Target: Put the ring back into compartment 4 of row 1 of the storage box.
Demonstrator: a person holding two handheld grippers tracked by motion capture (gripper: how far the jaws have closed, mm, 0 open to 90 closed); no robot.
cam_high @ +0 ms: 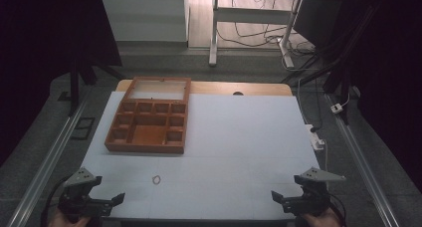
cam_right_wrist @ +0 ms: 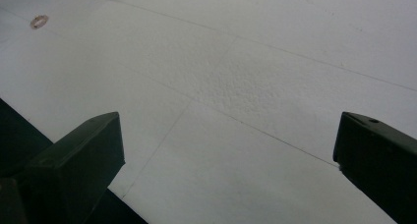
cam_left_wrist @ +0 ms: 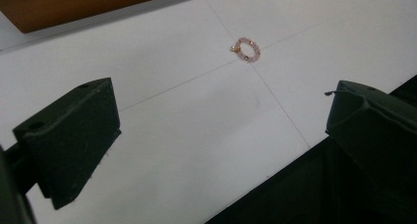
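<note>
A: Entry. A white mat (cam_high: 239, 137) covers the table. On it lies a small beaded ring (cam_high: 157, 179), a bracelet by its look: pale pink beads with a few gold-coloured ones, closed in a loop, flat on the mat.

B: Position?

A: High view: near the front edge, left of centre. From the left gripper (cam_high: 119, 198) it sits at about 1 o'clock, near but apart. In the left gripper view the ring (cam_left_wrist: 247, 49) lies ahead of the jaws at about 12 to 1 o'clock, beside a crossing of faint lines on the mat. In the right gripper view it (cam_right_wrist: 39, 21) is a small loop far off at 10 o'clock.

B: Grippers?

A: Left gripper: jaws spread wide, nothing between them, mat beneath. Right gripper (cam_high: 276, 197) at the front right corner: jaws likewise released and empty. Both point inward toward each other. A hand (cam_high: 318, 219) shows behind the right one.

B: Other items?

A: A wooden compartment box (cam_high: 149, 122), lid (cam_high: 158, 89) open and leaning back, at 12 o'clock from the ring, well apart. Small cells line the back row and sides, with one larger cell at the front centre. Contents cannot be told.
</note>
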